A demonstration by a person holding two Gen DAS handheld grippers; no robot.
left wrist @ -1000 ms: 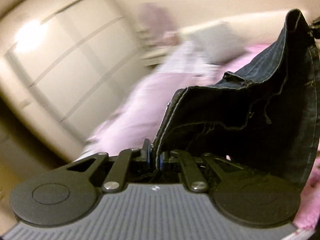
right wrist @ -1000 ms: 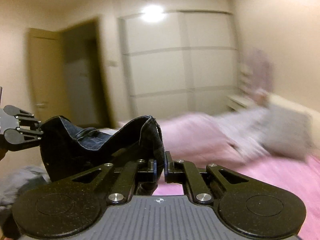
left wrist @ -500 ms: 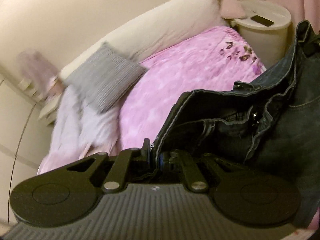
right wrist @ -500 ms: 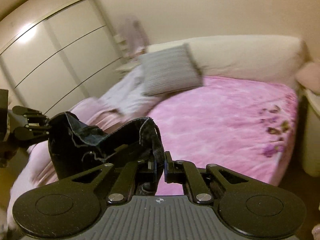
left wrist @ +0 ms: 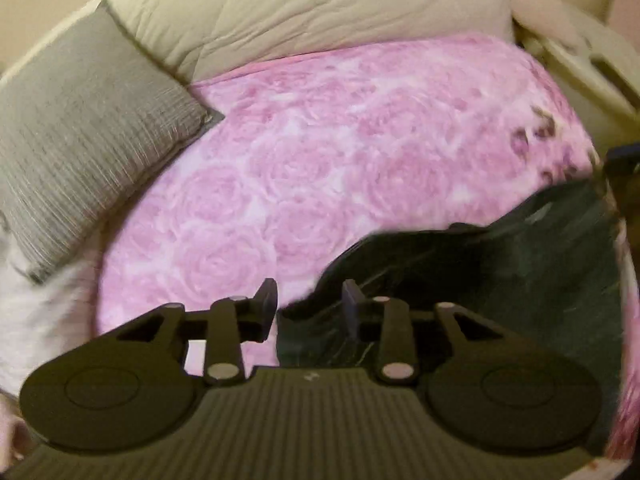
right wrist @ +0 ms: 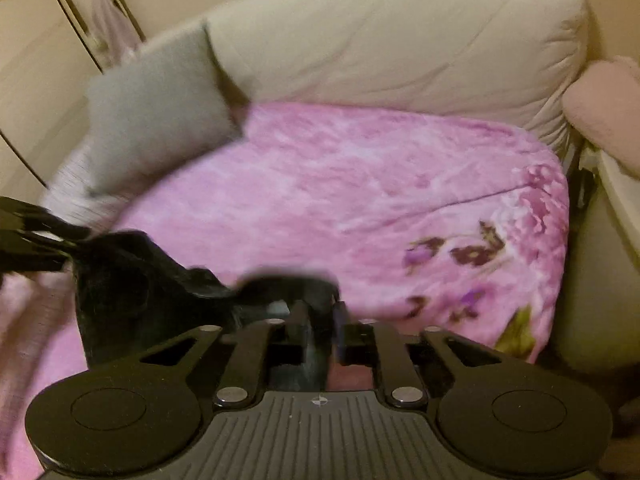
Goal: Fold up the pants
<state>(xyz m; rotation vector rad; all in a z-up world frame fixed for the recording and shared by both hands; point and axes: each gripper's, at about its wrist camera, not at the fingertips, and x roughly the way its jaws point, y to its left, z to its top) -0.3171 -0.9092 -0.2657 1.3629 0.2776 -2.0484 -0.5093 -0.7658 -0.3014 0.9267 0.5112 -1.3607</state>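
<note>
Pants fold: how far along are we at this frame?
Early. Done: the dark pants have been carried over the pink bedspread. In hand: both grippers have just been opening; the left gripper is clear of the cloth's edge, and the right gripper has waistband fabric loose between its fingers. Left: spreading the pants flat and every fold; no fold is visible yet.

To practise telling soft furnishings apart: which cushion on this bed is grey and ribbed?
The small square pillow at the left, leaning on the long cream bolster; the bolster is plain, pale and spans the bed's head.
</note>
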